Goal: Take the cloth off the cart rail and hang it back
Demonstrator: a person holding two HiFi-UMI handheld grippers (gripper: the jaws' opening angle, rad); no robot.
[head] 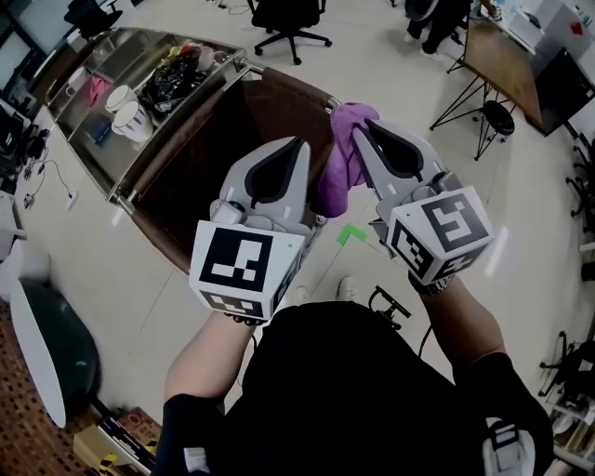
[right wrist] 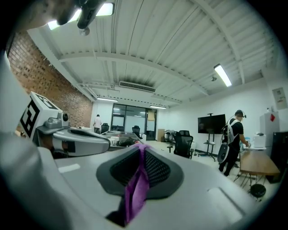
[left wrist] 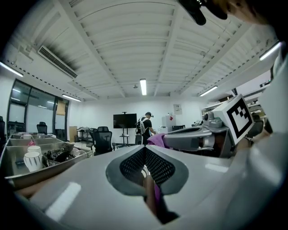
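Note:
A purple cloth [head: 342, 163] hangs in the air from my right gripper [head: 361, 123], which is shut on its top edge. In the right gripper view the cloth [right wrist: 137, 188] runs pinched between the pads and trails down toward the camera. My left gripper [head: 299, 141] is held just left of the cloth with its jaws together and nothing clearly between them. The left gripper view shows the cloth [left wrist: 155, 139] bunched at the right gripper's tip [left wrist: 168, 140]. Both grippers hover above the near end of the steel cart, whose rail [head: 172, 144] runs below and to the left.
The cart's top tray [head: 102, 130] holds white cups [head: 130, 116] and a black bag [head: 172, 79]. A green tape mark [head: 351, 232] is on the floor. An office chair [head: 288, 23] and a wooden table [head: 502, 60] stand farther off. A person [right wrist: 234, 139] stands near the table.

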